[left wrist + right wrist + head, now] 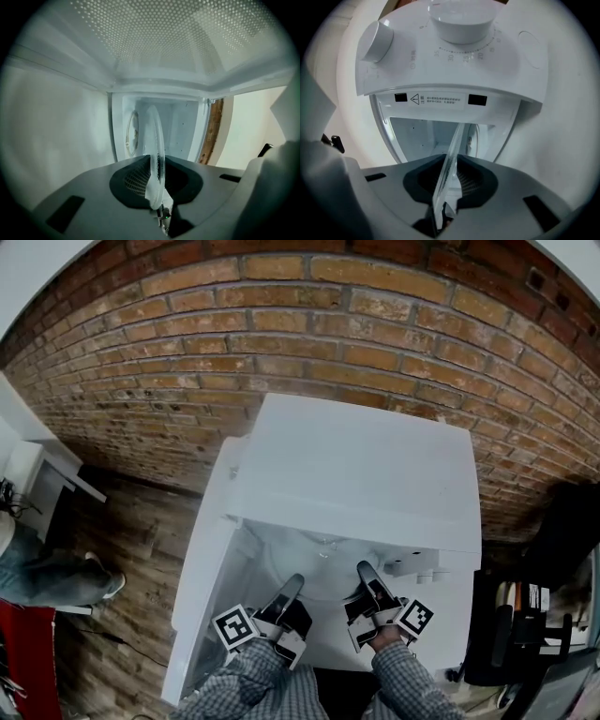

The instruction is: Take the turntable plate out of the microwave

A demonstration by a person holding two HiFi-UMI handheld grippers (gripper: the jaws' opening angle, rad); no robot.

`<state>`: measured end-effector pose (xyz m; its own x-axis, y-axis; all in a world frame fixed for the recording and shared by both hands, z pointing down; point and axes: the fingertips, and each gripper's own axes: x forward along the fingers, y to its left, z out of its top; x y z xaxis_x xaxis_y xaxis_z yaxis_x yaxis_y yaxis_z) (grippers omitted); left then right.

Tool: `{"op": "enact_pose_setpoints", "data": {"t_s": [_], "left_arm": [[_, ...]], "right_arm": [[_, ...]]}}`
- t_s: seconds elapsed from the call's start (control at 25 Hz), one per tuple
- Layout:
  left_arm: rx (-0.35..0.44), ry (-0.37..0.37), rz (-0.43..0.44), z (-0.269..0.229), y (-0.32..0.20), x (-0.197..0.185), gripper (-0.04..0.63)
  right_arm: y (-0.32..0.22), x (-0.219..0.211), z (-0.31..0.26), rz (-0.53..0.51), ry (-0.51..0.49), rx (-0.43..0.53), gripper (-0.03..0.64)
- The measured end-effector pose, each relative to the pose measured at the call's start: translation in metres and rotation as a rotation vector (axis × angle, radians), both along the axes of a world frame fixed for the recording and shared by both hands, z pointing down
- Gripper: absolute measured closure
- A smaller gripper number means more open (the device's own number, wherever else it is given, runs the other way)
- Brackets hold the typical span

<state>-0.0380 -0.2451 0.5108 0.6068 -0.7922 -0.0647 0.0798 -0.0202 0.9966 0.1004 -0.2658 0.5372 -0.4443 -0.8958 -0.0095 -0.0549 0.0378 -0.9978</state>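
I look down on a white microwave point(356, 465) with its door point(202, 568) swung open to the left. The clear glass turntable plate point(314, 563) lies level at the mouth of the cavity. My left gripper point(294, 583) pinches the plate's left near rim, and my right gripper point(366, 572) pinches its right near rim. In the left gripper view the plate point(154, 136) stands edge-on between the ribbed pads point(136, 176), with the cavity wall behind. In the right gripper view the plate point(452, 154) also runs edge-on between the jaws of the right gripper point(450, 176).
The control panel with two knobs point(461, 21) sits beside the right gripper. A brick wall point(281, 324) rises behind the microwave. A person's leg and shoe point(66, 579) rest on the wooden floor at the left. A black chair point(525, 634) stands at the right.
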Motion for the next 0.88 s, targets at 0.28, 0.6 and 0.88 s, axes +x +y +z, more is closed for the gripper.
{"op": "enact_pose_setpoints", "data": {"t_s": [0.28, 0.6, 0.88], "left_arm": [[0.009, 0.038, 0.023, -0.007, 0.03, -0.006, 0.551], [0.024, 0.048, 0.063, -0.007, 0.055, -0.01, 0.551], [0.04, 0.057, 0.072, -0.011, 0.095, -0.006, 0.551]], "right_arm": [[0.033, -0.006, -0.011, 0.059, -0.032, -0.008, 0.571], [0.064, -0.005, -0.02, 0.12, -0.009, 0.008, 0.572], [0.105, -0.001, -0.023, 0.12, -0.002, 0.015, 0.574]]}}
